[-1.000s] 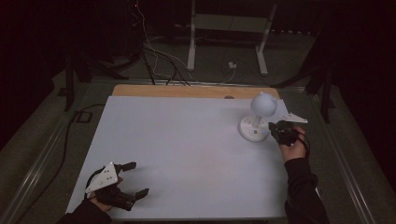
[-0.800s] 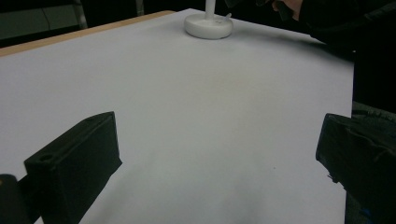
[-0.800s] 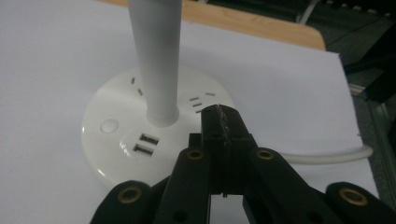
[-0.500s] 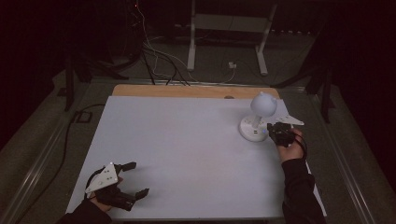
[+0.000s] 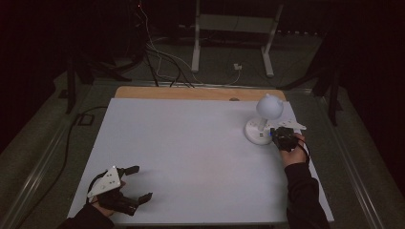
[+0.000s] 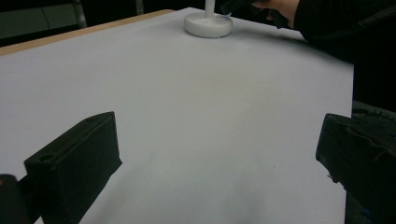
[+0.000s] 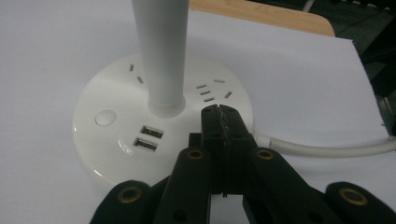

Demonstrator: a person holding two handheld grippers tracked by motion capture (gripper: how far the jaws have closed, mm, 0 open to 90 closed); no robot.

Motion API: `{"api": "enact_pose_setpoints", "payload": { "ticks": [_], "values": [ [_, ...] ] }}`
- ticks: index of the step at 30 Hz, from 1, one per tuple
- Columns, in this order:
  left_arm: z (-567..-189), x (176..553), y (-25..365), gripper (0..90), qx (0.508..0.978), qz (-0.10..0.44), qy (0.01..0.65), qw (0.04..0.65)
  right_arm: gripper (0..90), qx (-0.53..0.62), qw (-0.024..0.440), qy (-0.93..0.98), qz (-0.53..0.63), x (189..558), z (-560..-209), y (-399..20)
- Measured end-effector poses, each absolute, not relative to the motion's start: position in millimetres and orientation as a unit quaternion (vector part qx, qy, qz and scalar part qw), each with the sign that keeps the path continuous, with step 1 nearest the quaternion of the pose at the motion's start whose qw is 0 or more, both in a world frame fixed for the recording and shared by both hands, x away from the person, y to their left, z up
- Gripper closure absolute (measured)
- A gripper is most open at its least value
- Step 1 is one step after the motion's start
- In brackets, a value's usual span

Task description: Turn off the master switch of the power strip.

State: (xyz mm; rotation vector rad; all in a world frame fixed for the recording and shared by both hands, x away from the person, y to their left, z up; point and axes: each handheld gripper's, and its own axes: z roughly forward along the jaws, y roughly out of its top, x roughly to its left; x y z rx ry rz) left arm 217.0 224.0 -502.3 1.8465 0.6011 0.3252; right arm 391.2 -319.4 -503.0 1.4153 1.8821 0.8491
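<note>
The left gripper (image 5: 136, 182) rests with its jaws wide apart and nothing between them, at the near left of the flat white surface (image 5: 191, 152). Far over on the right stands a small white lamp (image 5: 265, 119): a round ball on a thin straight stick, on a round base (image 7: 159, 126) with little plug holes. It looks like smooth, hard, slippery plastic, probably light. The thin stick looks the best place to grab. The right gripper (image 7: 223, 112) is closed tight on nothing, its tip over the base.

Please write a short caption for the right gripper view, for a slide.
Closed right tool above the round white lamp base, beside its stem, near two USB ports.
</note>
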Motion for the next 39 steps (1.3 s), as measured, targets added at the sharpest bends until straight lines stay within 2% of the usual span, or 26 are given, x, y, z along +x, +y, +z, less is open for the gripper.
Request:
{"api": "enact_pose_setpoints", "payload": {
  "ticks": [16,31,39],
  "values": [
    [-502.3,216.9,223.9,0.2,0.782,0.137,0.253,0.553,90.0,0.534,0.316,0.715,0.323,390.0,-509.1,-317.2],
    [-502.8,216.9,223.1,0.3,0.784,0.137,0.252,0.551,90.0,0.532,0.340,0.709,0.313,388.6,-512.3,-312.6],
    [-503.0,217.0,222.9,0.2,0.784,0.136,0.251,0.551,90.0,0.541,0.335,0.705,0.312,389.5,-511.3,-312.1]
  ]
}}
